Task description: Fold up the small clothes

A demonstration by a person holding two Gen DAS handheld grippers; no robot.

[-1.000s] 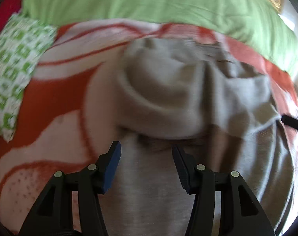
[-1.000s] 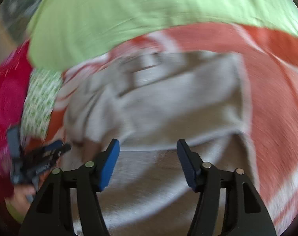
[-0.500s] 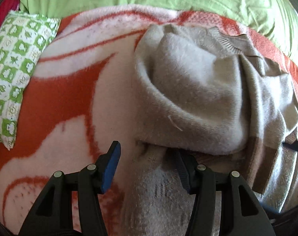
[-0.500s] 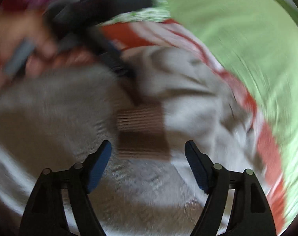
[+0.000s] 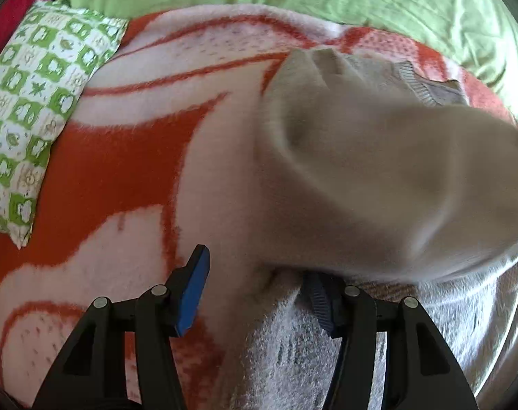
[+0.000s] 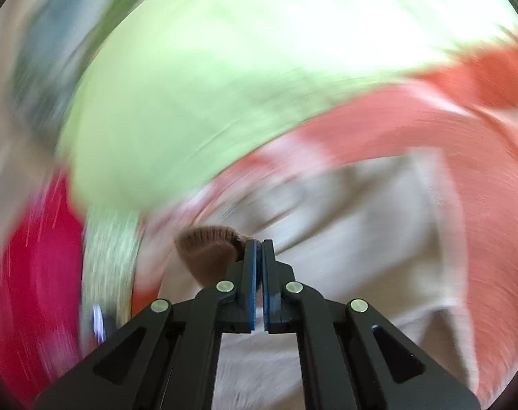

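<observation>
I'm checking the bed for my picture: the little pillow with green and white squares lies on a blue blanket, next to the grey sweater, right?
Not quite. In the left wrist view the checked pillow lies on an orange and white blanket, not a blue one. The grey sweater is there on the same blanket, as you said.

No readable text, label, brand, number or sign appears in either wrist view; the green-and-white checked pillow (image 5: 36, 130) carries only small leaf and animal-like pictures, and the right wrist view is too blurred for any lettering.
</observation>
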